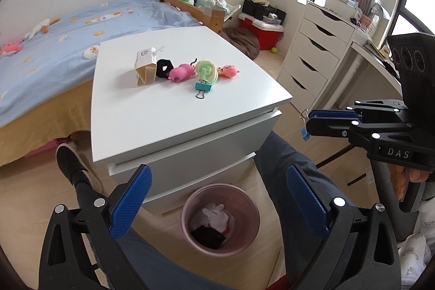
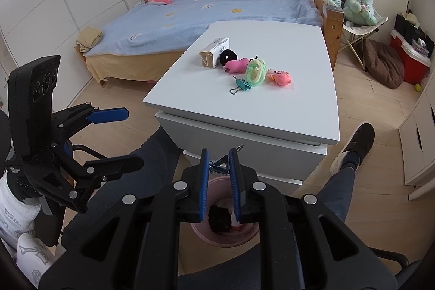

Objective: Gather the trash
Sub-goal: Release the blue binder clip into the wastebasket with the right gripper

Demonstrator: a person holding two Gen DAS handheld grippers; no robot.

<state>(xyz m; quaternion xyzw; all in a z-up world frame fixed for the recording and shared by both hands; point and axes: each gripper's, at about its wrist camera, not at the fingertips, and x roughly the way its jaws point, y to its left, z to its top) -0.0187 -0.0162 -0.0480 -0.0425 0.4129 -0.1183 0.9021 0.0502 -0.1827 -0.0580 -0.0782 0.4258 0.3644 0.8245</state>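
Observation:
My left gripper stands open with nothing between its blue pads, right above a pink bin on the floor. The bin holds white crumpled paper and a black item. My right gripper is shut on a small blue binder clip, over the same bin. From the left wrist view the right gripper is at the right with the clip hanging from its tips. On the white dresser lie a carton, a black scrunchie and a teal clip.
Also on the dresser are a pink toy, a green swirl toy and an orange toy. A person's legs flank the bin, one shoe left of the dresser. A bed lies behind; white drawers stand at the right.

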